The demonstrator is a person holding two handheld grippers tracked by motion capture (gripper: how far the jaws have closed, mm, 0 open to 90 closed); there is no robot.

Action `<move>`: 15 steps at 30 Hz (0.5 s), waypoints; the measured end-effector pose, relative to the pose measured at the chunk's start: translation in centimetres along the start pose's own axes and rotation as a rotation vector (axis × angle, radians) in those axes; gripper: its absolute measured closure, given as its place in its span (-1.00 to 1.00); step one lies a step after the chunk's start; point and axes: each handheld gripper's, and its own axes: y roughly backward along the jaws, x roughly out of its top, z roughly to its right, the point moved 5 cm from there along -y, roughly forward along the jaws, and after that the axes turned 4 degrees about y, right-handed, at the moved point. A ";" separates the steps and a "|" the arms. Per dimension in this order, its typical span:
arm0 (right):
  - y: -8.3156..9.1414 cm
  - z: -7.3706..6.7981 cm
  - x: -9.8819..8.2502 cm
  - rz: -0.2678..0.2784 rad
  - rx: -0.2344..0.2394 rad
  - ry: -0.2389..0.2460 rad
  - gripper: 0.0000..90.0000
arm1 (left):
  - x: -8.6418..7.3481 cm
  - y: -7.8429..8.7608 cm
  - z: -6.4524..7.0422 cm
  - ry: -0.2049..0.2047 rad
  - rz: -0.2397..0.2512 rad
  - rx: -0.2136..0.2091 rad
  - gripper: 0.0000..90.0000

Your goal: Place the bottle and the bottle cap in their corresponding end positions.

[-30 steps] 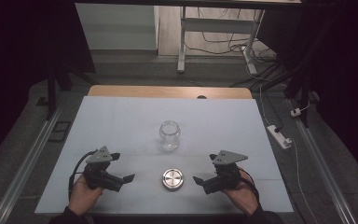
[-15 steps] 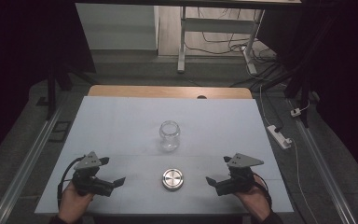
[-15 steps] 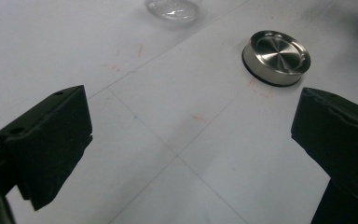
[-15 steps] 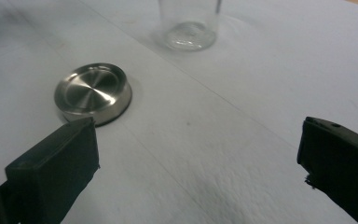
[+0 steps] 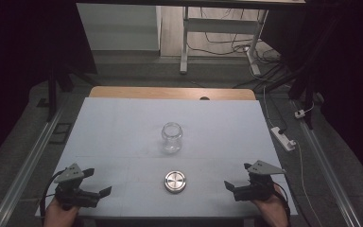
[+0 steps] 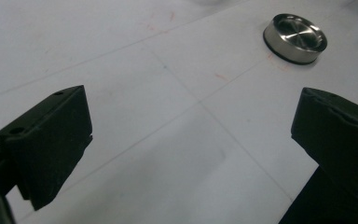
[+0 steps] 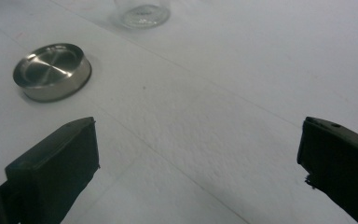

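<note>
An empty clear glass jar stands upright with no lid at the middle of the white table. Its round metal lid lies flat on the table nearer the front edge. My left gripper is open at the front left corner, well left of the lid, and holds nothing. My right gripper is open at the front right, apart from the lid. In the left gripper view the lid lies beyond the spread jaws. The right gripper view has the lid and the jar's base ahead of its open gripper.
A wooden strip runs along the table's far edge. On the floor to the right lies a white power strip with cables. Metal rails run along both sides of the table. A desk frame stands behind.
Both grippers have drawn back toward the near edge and outward, away from the lid. Jar and lid have not moved.
</note>
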 end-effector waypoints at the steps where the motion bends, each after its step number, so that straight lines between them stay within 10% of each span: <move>1: 0.1 0.1 -0.2 -0.003 -0.007 -0.001 -1.00 | -0.2 0.2 -0.1 0.007 0.001 0.005 -1.00; 15: 2.1 1.4 -2.4 -0.027 -0.050 -0.083 -1.00 | -2.3 0.9 -0.9 0.044 -0.048 0.079 -1.00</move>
